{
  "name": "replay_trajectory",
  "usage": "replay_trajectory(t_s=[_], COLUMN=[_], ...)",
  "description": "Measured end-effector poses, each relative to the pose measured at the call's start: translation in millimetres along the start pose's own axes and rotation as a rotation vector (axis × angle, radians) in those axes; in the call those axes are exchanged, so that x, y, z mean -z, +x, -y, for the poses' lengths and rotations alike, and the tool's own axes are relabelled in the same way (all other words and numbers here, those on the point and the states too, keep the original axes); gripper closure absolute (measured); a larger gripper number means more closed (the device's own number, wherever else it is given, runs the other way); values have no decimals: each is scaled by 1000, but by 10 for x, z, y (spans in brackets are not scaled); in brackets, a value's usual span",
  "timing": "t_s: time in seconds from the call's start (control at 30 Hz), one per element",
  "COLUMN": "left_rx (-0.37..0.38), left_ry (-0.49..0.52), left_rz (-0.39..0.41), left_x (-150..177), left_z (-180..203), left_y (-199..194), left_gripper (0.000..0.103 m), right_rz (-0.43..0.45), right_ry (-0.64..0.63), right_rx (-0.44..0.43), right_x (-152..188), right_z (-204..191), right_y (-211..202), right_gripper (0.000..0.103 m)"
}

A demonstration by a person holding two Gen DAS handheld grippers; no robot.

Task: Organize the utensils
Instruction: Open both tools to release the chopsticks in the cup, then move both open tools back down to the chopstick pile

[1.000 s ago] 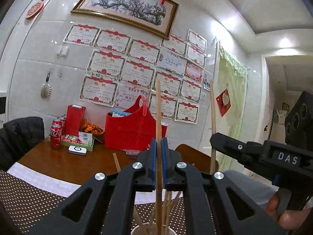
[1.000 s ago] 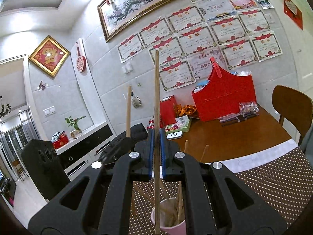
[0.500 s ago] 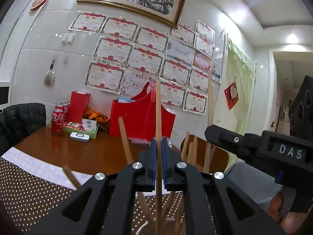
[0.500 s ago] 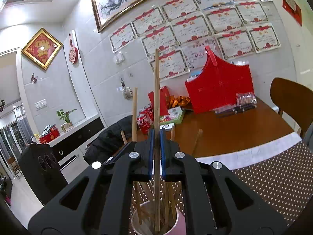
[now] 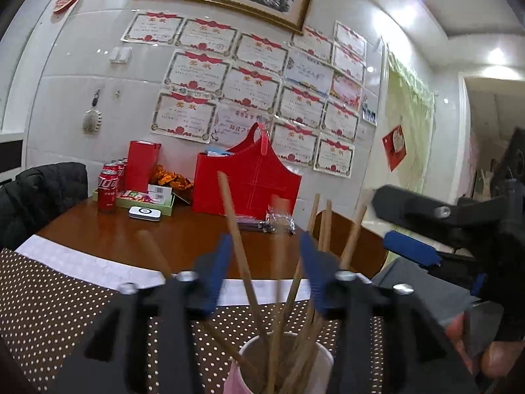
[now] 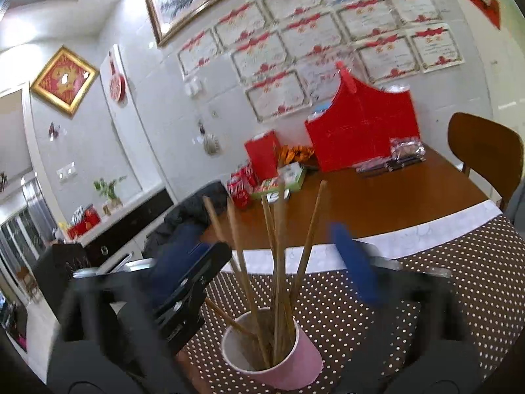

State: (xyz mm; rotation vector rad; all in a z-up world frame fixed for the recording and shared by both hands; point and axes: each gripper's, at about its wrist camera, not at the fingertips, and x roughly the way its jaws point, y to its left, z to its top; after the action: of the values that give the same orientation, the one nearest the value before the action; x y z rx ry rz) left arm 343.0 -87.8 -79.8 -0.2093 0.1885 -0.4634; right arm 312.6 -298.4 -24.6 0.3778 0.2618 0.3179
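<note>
Both claws are above a pink cup [image 6: 275, 354] that stands on the dotted mat [image 6: 459, 279] of the worktop [image 6: 393, 203], and the cup is already full of wooden chopsticks [image 6: 279, 262]. The left claw [image 5: 265, 269] has its blue pads [image 5: 216, 269] well apart and they are opening at this moment. Several chopsticks rise between the pads, but no pad presses on any of them. The right claw [image 6: 282, 262] is opening too, and its pads stand very wide. One blue pad [image 6: 356, 262] is blurred to the right of the bundle, the other is hard to see on the left. The sticks pass freely between them down into the cup.

The cup is just below and a little in front of each claw, almost under the fingertips. In the left wrist view the right claw [image 5: 426, 229] appears to the right, near the cup, with part of a hand [image 5: 492, 351] behind it.

In my judgement, the step in hand is the release: each claw lets a chopstick fall into the cup with the others. The sticks lean in different directions against the rim, so they look loose.

The next move, I think, calls for lifting both claws straight up and away, so that the open pads do not catch a leaning stick and tip the light cup. Whether more utensils wait on the worktop, I cannot tell from these views.
</note>
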Motion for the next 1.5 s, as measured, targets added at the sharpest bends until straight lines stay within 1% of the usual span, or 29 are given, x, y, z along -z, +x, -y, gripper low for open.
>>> replay_trajectory(t_s=[0.03, 0.07, 0.1, 0.17, 0.23, 0.33, 0.4, 0.47, 0.53, 0.67, 0.93, 1.1, 1.3, 1.5], left_rx=[-9, -20, -33, -49, -89, -144, -179, -198, -225, -256, -323, -338, -363, -339], left_ry=[0, 4, 6, 11, 53, 109, 131, 145, 155, 157, 130, 101, 83, 86], left_rz=[7, 7, 9, 6, -13, -49, -86, -118, -137, -170, -231, -262, -310, -364], left_x=[-38, -58, -85, -146, -204, -264, -301, -323, -345, -382, -334, -239, -62, 133], left_z=[3, 7, 14, 36, 93, 176, 213, 241, 262, 273, 184, 118, 76, 141], left_y=[-81, -118, -173, -296, -399, -533, -623, -702, -787, -1004, -1363, -1553, -1745, -1815], left_gripper=[44, 39, 29, 23, 20, 20, 20, 20, 20, 20, 20, 20, 20, 20], right_rz=[6, 14, 22, 43, 45, 22, 6, -6, -20, -49, -120, -176, -219, -264], right_ry=[-1, 1, 3, 9, 16, 33, 34, 32, 40, 35, 0, -7, -19, -41], right_rx=[2, 5, 8, 21, 36, 58, 70, 89, 97, 124, 138, 139, 146, 163], right_x=[-16, -41, -63, -97, -116, -118, -93, -63, -36, 12, 232, 414, 589, 790], right_z=[-12, -33, -43, -65, -71, -63, -69, -79, -89, -137, -315, -385, -438, -438], right_y=[-45, -113, -159, -284, -370, -440, -495, -553, -614, -747, -1031, -1151, -1251, -1354], right_gripper=[13, 12, 7, 6, 6, 6, 6, 6, 6, 6, 6, 6, 6, 6])
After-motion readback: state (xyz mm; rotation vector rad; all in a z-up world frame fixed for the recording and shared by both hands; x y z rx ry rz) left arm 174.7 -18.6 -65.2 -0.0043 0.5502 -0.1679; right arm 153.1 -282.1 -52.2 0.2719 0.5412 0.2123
